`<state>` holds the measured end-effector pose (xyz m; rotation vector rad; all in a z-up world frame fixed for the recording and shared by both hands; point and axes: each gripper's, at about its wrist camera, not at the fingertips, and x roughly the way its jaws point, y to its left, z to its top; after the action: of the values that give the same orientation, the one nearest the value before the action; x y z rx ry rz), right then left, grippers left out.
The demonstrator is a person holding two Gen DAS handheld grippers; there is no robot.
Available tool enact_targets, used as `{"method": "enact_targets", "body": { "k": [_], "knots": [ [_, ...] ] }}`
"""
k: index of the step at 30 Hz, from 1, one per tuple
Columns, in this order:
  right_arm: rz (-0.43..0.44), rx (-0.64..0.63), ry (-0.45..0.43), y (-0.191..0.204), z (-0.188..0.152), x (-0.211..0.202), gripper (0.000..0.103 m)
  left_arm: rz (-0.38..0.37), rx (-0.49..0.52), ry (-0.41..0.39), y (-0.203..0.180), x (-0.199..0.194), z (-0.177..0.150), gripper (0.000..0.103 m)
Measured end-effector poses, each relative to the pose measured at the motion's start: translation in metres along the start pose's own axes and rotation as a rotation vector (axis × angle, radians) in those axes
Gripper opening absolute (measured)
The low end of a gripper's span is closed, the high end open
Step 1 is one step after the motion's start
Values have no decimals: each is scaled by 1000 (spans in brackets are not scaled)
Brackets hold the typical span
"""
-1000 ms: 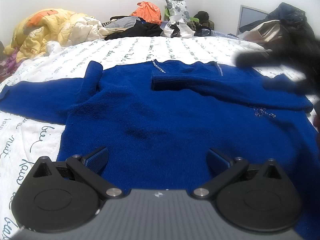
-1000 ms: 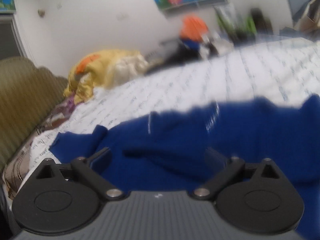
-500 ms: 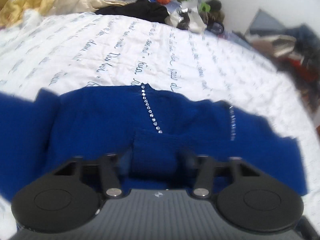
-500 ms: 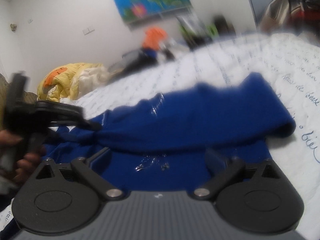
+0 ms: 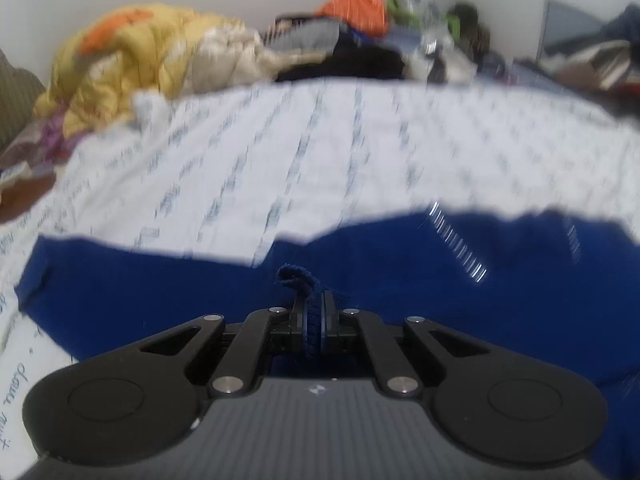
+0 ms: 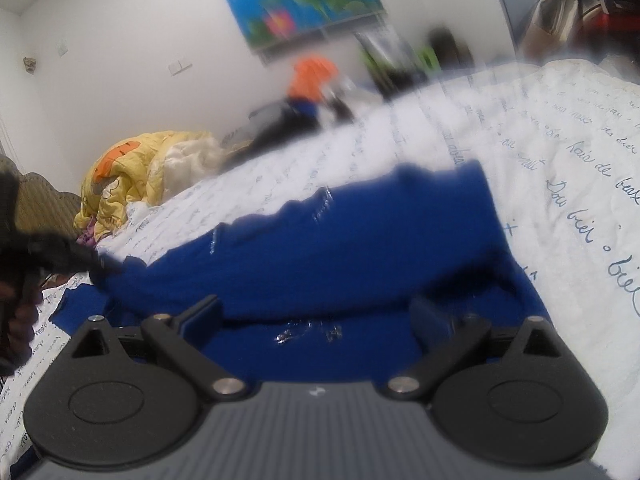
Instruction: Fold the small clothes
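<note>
A dark blue knit sweater (image 5: 440, 280) with rhinestone trim lies spread on the bed. My left gripper (image 5: 314, 320) is shut on the cuff of its sleeve (image 5: 296, 276), a fold of blue knit pinched between the jaws. In the right wrist view the sweater (image 6: 360, 248) has one sleeve folded across its body. My right gripper (image 6: 316, 314) is open and empty, low over the sweater near a rhinestone ornament (image 6: 308, 330). The left gripper shows at that view's left edge (image 6: 60, 256), held by a hand.
The bed has a white sheet with blue script (image 5: 320, 152). A yellow quilt (image 5: 132, 56) and a heap of clothes (image 5: 352, 24) lie at the far side. More clothes are piled at the right (image 6: 580, 12).
My left gripper has closed on the sleeve cuff and pulled it left. My right gripper has stayed open and shifted slightly over the sweater.
</note>
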<state>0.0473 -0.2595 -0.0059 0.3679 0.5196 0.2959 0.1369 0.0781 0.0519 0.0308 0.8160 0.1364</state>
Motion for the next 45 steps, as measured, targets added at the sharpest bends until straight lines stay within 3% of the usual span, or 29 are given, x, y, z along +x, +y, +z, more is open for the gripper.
{"method": "enact_targets", "body": {
  "k": [3,6,8,10,12,14,16,17,18,21,23,24,26,27,29,30,36,38,42,43,45],
  "knots": [
    [-5,-1,16,1,0,2,100,39,26,4,0,4,-8,16],
    [24,-20,53,2,9,-1,100,80,7,-62,0,-21,-6,35],
    [58,-69,38,8,29,-7,100,32,-16,-165,-3,-49,-3,75],
    [40,-128,6,15,58,1,101,-69,-13,-239,-13,-65,-4,91],
    [-12,-195,41,19,80,30,103,-143,29,-216,-32,-58,-5,91],
    [-76,-248,134,17,88,71,103,-188,36,-136,-45,-32,-7,83],
    [-154,-289,249,10,82,105,103,-180,17,-20,-49,0,-12,79],
    [-186,-314,294,6,75,115,103,-176,11,1,-47,11,-16,84],
    [-173,-363,239,6,68,109,103,-158,35,-42,-45,11,-22,84],
    [-97,-303,236,-9,72,89,103,-181,50,-47,-34,0,-18,81],
    [-16,-181,152,-37,90,66,103,-185,24,-115,-17,-16,-11,85],
    [-16,-106,114,-55,100,59,103,-179,9,-142,-8,-21,-6,86],
    [-65,35,122,-91,117,60,100,-190,-45,-164,5,-27,3,87],
    [-90,93,149,-108,122,65,92,-216,-81,-165,10,-28,5,87],
    [-97,190,211,-133,126,79,48,-272,-139,-160,13,-26,4,87],
    [-83,210,199,-137,127,81,43,-294,-144,-154,7,-23,1,87],
    [-38,199,230,-132,135,105,40,-348,-55,-124,-24,-5,-24,86],
    [-66,143,266,-123,133,113,4,-322,-46,-91,-28,7,-29,86],
    [-73,76,186,-113,141,89,3,-322,-43,-102,-24,3,-32,89],
    [-94,73,157,-120,142,83,3,-326,-48,-105,-23,1,-33,94],
    [-129,139,179,-144,133,85,3,-318,-52,-90,-22,6,-34,95]
  ]
}}
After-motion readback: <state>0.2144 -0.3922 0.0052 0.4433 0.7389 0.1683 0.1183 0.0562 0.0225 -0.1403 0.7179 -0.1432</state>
